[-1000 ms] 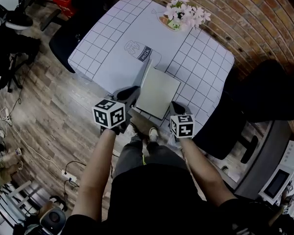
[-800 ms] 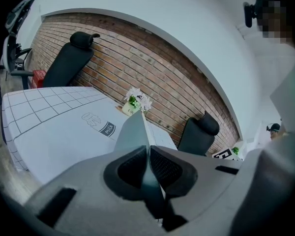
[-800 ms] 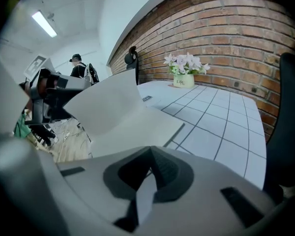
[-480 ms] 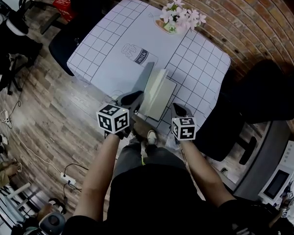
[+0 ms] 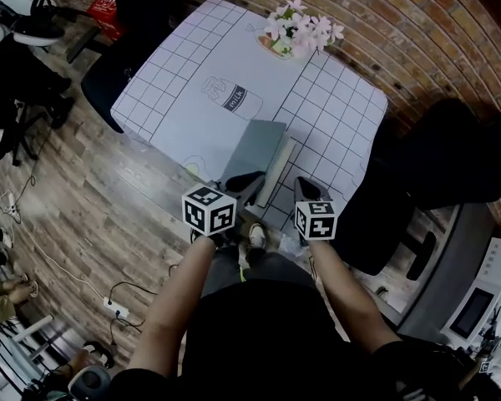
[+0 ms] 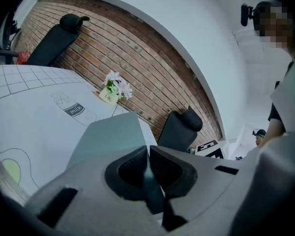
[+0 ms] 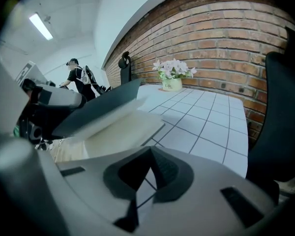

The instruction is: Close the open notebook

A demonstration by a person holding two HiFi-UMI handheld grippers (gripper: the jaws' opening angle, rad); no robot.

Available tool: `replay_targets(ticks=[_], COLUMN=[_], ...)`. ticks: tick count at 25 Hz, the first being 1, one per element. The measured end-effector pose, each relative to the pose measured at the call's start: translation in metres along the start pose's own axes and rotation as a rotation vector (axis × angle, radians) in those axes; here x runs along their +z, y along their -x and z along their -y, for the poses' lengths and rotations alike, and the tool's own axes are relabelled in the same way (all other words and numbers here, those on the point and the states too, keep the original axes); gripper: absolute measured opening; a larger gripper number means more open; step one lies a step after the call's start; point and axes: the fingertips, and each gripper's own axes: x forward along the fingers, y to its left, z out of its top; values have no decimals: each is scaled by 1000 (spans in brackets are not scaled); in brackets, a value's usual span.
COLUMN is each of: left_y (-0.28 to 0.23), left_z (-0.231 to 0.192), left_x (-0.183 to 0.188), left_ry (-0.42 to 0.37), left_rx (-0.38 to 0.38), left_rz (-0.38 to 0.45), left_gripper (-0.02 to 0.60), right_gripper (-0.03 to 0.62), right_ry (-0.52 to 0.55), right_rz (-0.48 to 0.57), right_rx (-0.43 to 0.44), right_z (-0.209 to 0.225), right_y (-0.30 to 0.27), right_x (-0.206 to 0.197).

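The notebook lies at the near edge of the table [image 5: 192,65]. Its grey cover [image 5: 255,150] is lifted and leans over the cream pages [image 5: 281,164], with only a thin strip of them showing. My left gripper [image 5: 245,182] is shut on the cover's near edge. In the left gripper view a thin grey strip sits between the pads [image 6: 148,154] and the cover [image 6: 108,134] rises ahead. My right gripper [image 5: 304,189] is just right of the notebook, jaws shut and empty [image 7: 150,156]. In the right gripper view the cover [image 7: 101,107] hangs tilted over the page block [image 7: 125,127].
A pot of pink flowers [image 5: 296,27] stands at the table's far edge, and a milk bottle drawing [image 5: 230,98] marks the cloth. Black chairs stand at the right [image 5: 451,157] and far left [image 5: 108,65]. Wooden floor lies below the near edge.
My left gripper has moved right with the cover, swinging it up and over the pages. The open cream page, plain a second ago, is now nearly hidden. The right gripper barely moved.
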Motion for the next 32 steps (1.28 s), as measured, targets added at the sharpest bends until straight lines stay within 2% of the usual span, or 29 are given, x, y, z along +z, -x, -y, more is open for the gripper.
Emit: replay_targets(ticks=[7,10,15,25,32], left_y=[-11,-8,-1,44,96], left_z=[-9,-18,-34,-47,-38], left_x=[-27,-30,-16,50,107], left_ry=[-2,-43,-118,-253,-345], left_rx=[40,79,165,303,362], left_rz=[-49,-76,-65,57,201], left_gripper=[34,34,34,26,25], right_gripper=[14,14,14,14,14], right_ry=[-1,1,11,14,6], right_rz=[6,9,29,114,197], right_rx=[-7,-7,10,46,62], right_z=[9,11,5,-12,-19], right_y=[5,6,7,15,29], right_x=[0,1,11,54,97])
